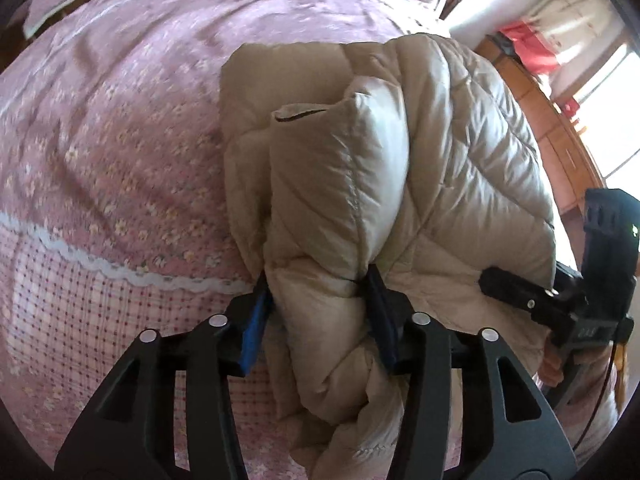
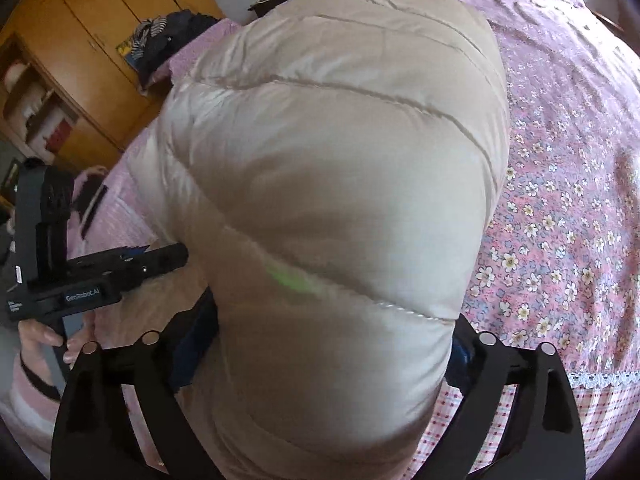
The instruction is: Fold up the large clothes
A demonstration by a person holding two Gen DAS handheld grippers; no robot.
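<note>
While both tools clamp its near end, the beige quilted puffer jacket (image 1: pixel 372 168) lies bunched on the pink floral bed (image 1: pixel 120 128), long axis running toward the headboard; left gripper (image 1: pixel 320 304) and right gripper (image 2: pixel 332 344) each squeeze puffy folds.

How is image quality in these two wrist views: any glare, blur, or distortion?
Left wrist: window blown out, far bedspread motion-blurred, strong fisheye curvature. Right wrist: puffy jacket fills the frame, sheen on its fabric, a green flare spot; wardrobe bent by distortion.
</note>
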